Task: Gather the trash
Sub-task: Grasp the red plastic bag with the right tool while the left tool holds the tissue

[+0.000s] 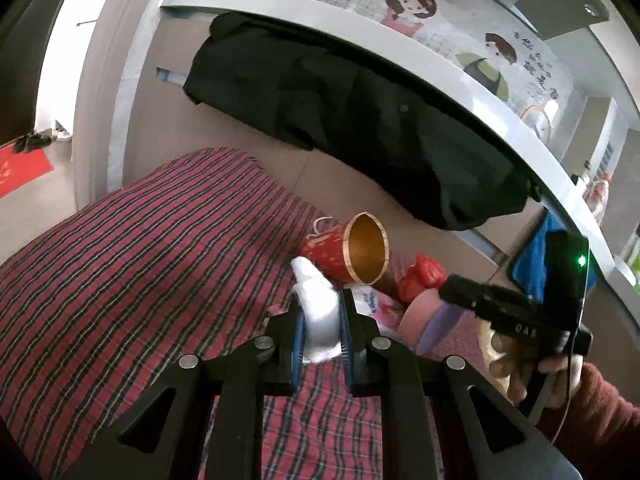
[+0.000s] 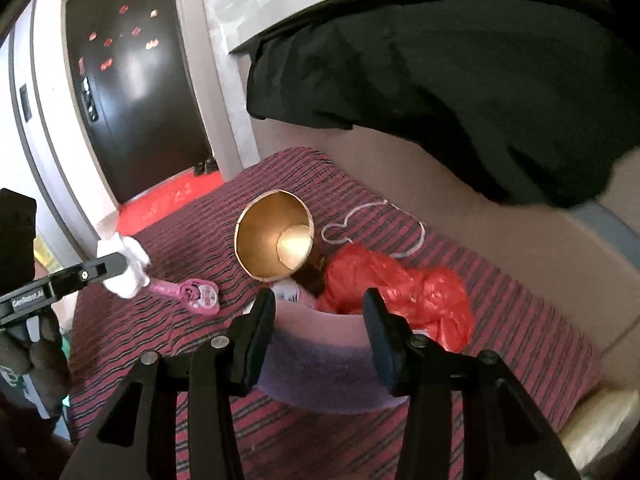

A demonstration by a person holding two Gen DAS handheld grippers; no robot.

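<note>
My left gripper (image 1: 320, 320) is shut on a crumpled white tissue (image 1: 316, 300) above the red striped bed cover (image 1: 140, 260); the tissue also shows in the right wrist view (image 2: 126, 266). My right gripper (image 2: 320, 316) is shut on a pink-and-purple paper cup (image 2: 320, 360), seen too in the left wrist view (image 1: 430, 320). A red tube with a gold inside (image 2: 276, 236) lies on its side beyond the cup. A red plastic bag (image 2: 400, 292) lies right of it. A pink wrapper (image 2: 192, 292) lies on the cover to the left.
A black coat (image 2: 440, 80) hangs over the grey headboard ledge (image 1: 360, 28) behind the bed. A white cord (image 2: 376, 220) lies on the cover. A dark door (image 2: 132, 92) and a red mat (image 2: 168, 196) are at the far left.
</note>
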